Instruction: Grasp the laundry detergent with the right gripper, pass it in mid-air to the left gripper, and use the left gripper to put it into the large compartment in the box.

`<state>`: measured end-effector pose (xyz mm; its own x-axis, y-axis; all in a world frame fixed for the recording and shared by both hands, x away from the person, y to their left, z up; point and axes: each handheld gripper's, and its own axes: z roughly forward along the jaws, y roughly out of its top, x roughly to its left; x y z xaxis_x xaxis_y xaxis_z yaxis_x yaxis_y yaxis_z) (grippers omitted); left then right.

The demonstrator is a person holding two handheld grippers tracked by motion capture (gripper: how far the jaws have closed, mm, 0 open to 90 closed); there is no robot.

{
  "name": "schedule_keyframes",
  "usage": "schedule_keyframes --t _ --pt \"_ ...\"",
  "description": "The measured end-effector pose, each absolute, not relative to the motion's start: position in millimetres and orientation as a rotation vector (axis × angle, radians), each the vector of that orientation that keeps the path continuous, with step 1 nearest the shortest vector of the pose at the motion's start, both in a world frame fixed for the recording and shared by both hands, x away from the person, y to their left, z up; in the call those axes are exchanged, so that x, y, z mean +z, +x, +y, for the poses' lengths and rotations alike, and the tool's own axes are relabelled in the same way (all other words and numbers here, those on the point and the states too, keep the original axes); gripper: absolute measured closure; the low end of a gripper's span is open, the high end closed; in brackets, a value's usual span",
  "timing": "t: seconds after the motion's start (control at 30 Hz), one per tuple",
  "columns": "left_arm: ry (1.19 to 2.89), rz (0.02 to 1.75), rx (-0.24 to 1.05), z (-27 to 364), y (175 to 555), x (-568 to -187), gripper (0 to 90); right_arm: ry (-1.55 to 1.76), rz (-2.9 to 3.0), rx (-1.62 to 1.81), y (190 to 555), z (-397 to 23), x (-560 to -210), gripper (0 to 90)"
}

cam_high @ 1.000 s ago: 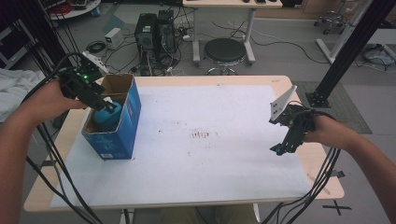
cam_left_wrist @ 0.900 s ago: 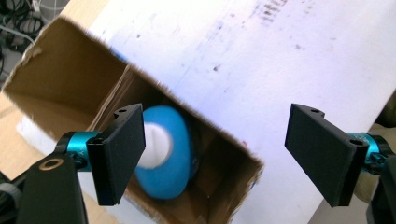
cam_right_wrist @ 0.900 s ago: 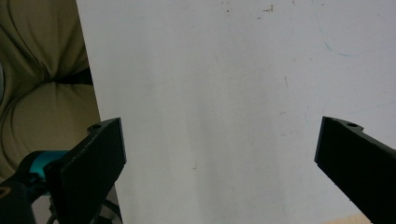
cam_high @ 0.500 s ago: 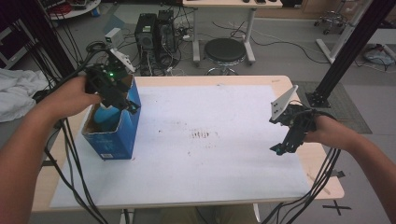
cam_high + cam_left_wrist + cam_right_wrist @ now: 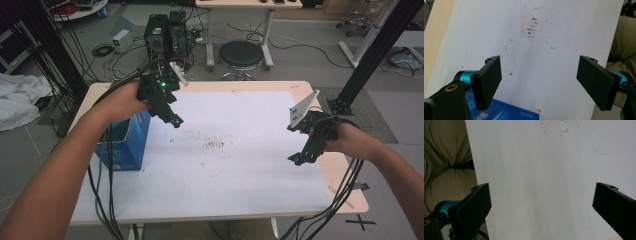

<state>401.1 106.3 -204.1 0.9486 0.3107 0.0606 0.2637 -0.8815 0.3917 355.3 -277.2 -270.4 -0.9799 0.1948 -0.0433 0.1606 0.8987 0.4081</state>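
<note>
White sheet point(image 5: 240, 165) covers the table; blue box point(image 5: 125, 145) stands at its left edge, just left of and below the left gripper point(image 5: 175, 121), whose jaws are spread, empty

I noted that the box point(image 5: 125, 142) was blue, with faint white print on its side. The sheet point(image 5: 235, 165) covering the table point(image 5: 350, 192) was white, marked by a patch of brown smudges point(image 5: 216, 144) near its middle. The table edge was pale wood. Both grippers, left point(image 5: 175, 121) and right point(image 5: 296, 160), had black jaws with teal fittings behind them.
</note>
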Motion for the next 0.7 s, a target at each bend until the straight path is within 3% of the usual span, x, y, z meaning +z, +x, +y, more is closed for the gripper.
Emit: schedule_keyframes --t 0.1,0.17,0.37,0.7 --pt "2.719 0.413 0.18 99 407 -207 20.2 0.282 2.978 0.628 355 -277 -270 1.1" --pt "2.728 0.408 0.18 94 410 -209 10.1 0.278 2.976 0.635 355 -278 -270 1.1" --pt "2.746 0.391 0.208 85 416 -213 4.8 0.289 2.977 0.632 355 -279 -270 1.1" --pt "2.761 0.403 0.188 86 425 -217 4.8 0.286 2.98 0.631 355 -276 -270 1.1"
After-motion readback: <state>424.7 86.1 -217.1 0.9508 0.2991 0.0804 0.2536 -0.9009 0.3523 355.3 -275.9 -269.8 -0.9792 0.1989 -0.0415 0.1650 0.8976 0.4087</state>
